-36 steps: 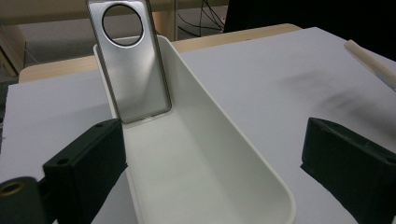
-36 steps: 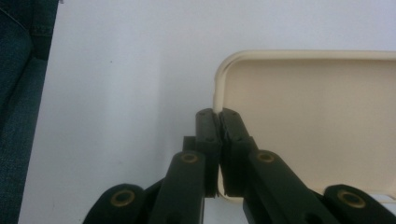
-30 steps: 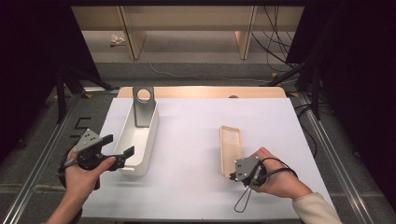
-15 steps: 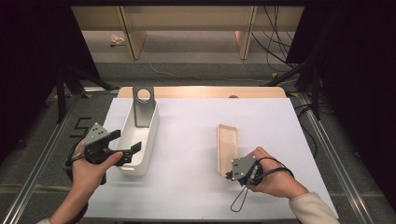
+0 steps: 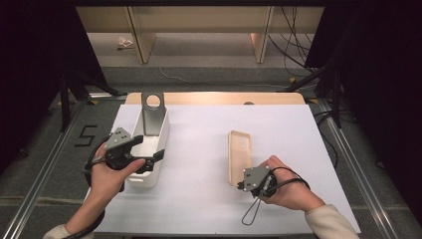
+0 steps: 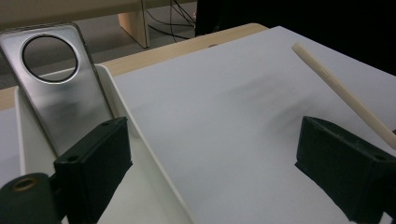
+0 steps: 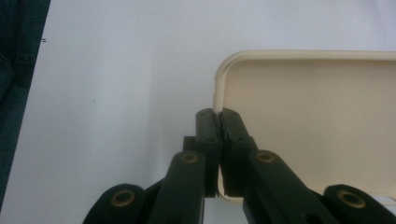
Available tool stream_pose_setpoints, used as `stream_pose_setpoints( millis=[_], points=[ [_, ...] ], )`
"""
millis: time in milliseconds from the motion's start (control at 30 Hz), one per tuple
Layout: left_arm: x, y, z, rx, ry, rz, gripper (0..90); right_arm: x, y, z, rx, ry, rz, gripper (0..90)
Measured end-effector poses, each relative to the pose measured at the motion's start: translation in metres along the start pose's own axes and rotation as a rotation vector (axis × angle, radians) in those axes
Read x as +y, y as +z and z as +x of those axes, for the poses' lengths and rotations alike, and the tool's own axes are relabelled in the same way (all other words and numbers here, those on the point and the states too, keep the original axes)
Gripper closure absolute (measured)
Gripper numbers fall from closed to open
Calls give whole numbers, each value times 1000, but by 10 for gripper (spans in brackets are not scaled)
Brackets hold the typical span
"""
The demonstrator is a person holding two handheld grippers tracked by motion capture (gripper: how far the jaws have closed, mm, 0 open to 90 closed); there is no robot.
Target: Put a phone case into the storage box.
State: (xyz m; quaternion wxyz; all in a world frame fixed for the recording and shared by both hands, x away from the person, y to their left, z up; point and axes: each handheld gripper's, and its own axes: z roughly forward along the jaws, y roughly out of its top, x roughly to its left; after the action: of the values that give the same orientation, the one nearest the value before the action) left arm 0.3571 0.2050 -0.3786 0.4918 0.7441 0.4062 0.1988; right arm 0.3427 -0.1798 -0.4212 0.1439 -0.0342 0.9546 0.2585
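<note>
High view: left tongs (image 5: 148, 153) hang over the near end of the white bin (image 5: 160, 130), jaws wide apart, nothing between them. One jaw sits over the bin's inside, the other outside its right wall. Silver phone stand (image 5: 152, 113) leans upright at the bin's far end. Right tongs (image 5: 241, 185) are clamped on the near corner rim of the cream phone case (image 5: 239, 155), which lies flat mid-table. White table (image 5: 199, 149) between bin and case is open.
</note>
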Motion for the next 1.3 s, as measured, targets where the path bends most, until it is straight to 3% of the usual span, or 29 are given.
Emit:
stream_pose_setpoints(
  millis=[600, 1300],
  points=[
    [17, 29, -21, -51, 31, 17, 111, 8, 5, -2, -9, -18, -19, 882],
    [22, 55, -44, -109, 50, 35, 138, 17, 8, -2, -20, -21, -28, 882]
  ],
)
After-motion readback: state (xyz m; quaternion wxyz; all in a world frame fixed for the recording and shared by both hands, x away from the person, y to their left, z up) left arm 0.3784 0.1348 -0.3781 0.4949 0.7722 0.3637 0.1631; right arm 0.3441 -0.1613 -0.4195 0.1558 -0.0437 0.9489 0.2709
